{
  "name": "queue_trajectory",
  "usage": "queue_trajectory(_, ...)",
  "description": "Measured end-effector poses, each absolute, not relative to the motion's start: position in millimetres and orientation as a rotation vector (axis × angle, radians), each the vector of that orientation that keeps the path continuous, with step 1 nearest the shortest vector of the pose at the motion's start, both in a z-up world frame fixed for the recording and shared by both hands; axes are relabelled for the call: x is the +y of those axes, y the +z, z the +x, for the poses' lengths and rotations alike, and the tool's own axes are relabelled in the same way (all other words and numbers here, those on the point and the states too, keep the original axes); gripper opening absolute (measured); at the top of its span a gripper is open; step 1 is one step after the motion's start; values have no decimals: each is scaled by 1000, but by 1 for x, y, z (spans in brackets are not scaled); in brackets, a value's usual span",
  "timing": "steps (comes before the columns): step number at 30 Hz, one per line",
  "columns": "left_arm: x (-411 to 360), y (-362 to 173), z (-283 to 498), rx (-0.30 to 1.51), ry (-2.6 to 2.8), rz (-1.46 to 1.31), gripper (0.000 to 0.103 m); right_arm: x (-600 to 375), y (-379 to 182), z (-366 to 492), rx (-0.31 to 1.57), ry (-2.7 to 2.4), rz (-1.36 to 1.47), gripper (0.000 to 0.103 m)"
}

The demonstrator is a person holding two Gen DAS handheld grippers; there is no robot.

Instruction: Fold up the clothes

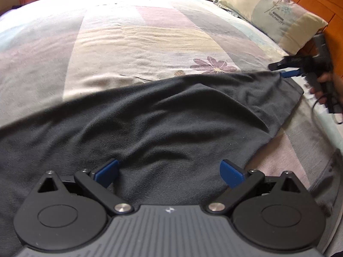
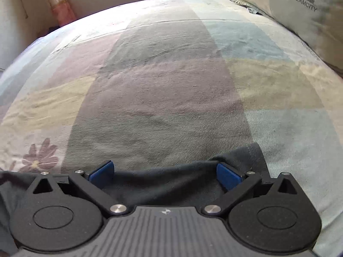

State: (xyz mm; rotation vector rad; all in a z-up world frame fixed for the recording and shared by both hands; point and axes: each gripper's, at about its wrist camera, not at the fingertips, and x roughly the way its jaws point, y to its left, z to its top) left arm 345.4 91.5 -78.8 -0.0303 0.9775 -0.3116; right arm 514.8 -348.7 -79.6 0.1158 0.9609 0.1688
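Under my left gripper (image 1: 169,171), jaws spread wide and holding nothing, spreads the bed (image 1: 137,42) with its pastel patchwork sheet, and across its near side lies the dark grey garment (image 1: 163,115), rumpled and mostly flat. My right gripper (image 2: 165,174) hovers at the cloth's far corner, its blue fingers (image 2: 228,178) just as wide apart with the hem slack between them, gripping nothing. Floral pillow (image 1: 268,15) rests against the wooden headboard (image 1: 317,6)
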Motion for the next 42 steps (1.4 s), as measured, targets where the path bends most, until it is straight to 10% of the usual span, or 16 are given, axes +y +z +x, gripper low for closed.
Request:
queue_trajectory(9,82,-23,284,904,-288,66,100,-317,-1,364,906,456,-99,103)
queue_trajectory(19,32,-38,174,901,-377,158,100,-284,-43,221,958,580,94,103)
queue_trajectory(42,68,-81,138,986,-230,-16,100,-263,-88,176,845,343,140,103)
